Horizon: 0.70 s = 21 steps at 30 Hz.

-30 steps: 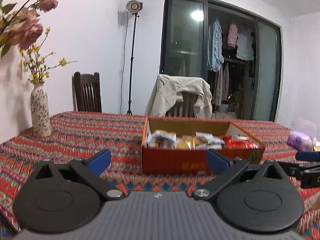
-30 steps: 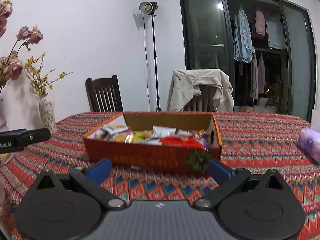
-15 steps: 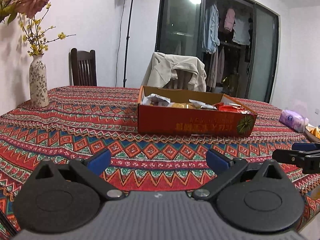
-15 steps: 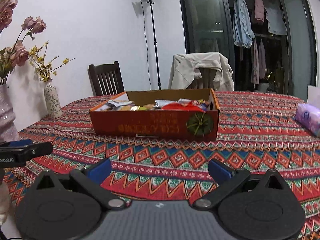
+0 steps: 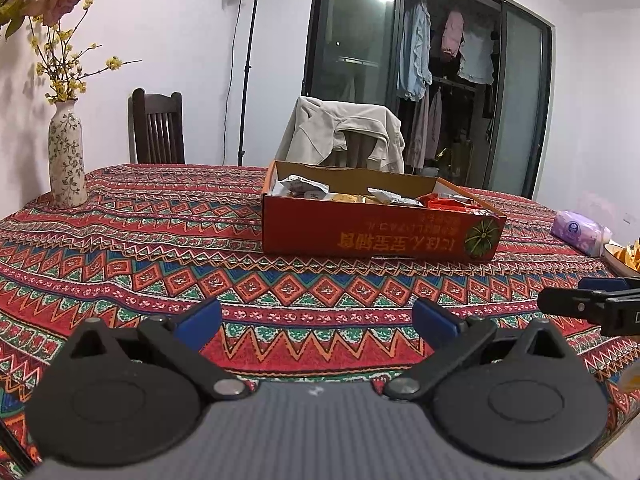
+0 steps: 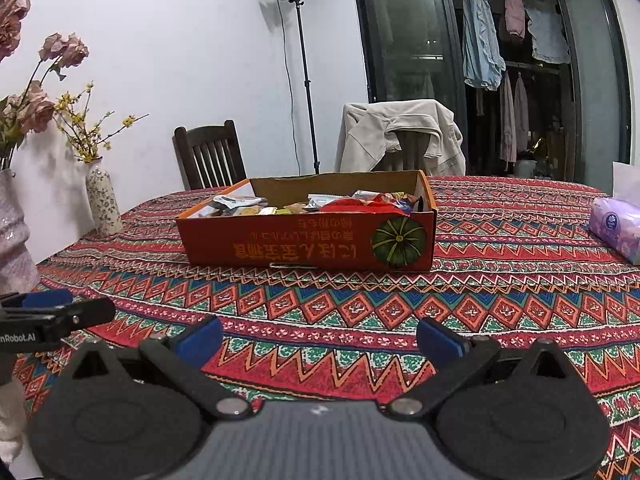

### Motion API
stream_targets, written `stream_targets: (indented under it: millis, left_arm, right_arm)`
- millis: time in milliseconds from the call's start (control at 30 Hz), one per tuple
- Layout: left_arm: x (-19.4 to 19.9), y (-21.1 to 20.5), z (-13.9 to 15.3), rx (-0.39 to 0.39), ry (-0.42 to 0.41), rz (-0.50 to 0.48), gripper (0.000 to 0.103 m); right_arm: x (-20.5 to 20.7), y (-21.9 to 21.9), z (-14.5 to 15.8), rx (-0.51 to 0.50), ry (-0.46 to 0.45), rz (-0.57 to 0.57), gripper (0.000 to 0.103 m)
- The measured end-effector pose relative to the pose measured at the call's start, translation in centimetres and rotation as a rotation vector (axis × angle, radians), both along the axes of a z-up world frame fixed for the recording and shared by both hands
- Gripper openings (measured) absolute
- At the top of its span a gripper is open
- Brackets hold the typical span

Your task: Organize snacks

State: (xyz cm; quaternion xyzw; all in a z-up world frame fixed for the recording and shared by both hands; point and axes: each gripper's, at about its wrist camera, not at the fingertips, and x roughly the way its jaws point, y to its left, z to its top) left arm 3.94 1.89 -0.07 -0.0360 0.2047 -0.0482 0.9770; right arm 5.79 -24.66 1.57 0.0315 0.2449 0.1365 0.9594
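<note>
An orange cardboard box (image 5: pixel 376 232) full of wrapped snacks (image 5: pixel 304 190) stands on the patterned tablecloth, well beyond both grippers; it also shows in the right wrist view (image 6: pixel 308 244) with its snacks (image 6: pixel 344 204). My left gripper (image 5: pixel 316 322) is open and empty over the near part of the table. My right gripper (image 6: pixel 318 338) is open and empty, level with it. Each gripper shows at the edge of the other's view: the right one (image 5: pixel 592 308), the left one (image 6: pixel 52 316).
A flowered vase (image 5: pixel 66 156) stands at the table's far left, also in the right wrist view (image 6: pixel 103 200). A purple tissue pack (image 5: pixel 578 232) and a dish of chips (image 5: pixel 628 256) lie at the right. A larger pale vase (image 6: pixel 14 236) is near left. Two chairs stand behind the table.
Both grippers have pulled back from the box toward the near table edge and risen slightly; the box looks smaller and farther. Both stayed open and empty.
</note>
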Motion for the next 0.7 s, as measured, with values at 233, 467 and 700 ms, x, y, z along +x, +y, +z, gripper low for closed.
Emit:
stream_targets:
  millis: [233,467,700]
  left_arm:
    - [-0.01,0.04,-0.09,-0.001,0.0,-0.001,0.103]
    - [-0.02,0.03,-0.09,-0.001,0.0,-0.001,0.103]
    - [0.01,0.14,-0.06,-0.003,0.0,-0.003,0.103]
  right_arm:
    - [0.01,-0.04,-0.03,0.001,0.001,-0.001,0.103]
    - [0.01,-0.07,-0.02,0.001,0.001,-0.001,0.103]
    - [0.01,-0.07,-0.03,0.001,0.001,-0.001,0.103]
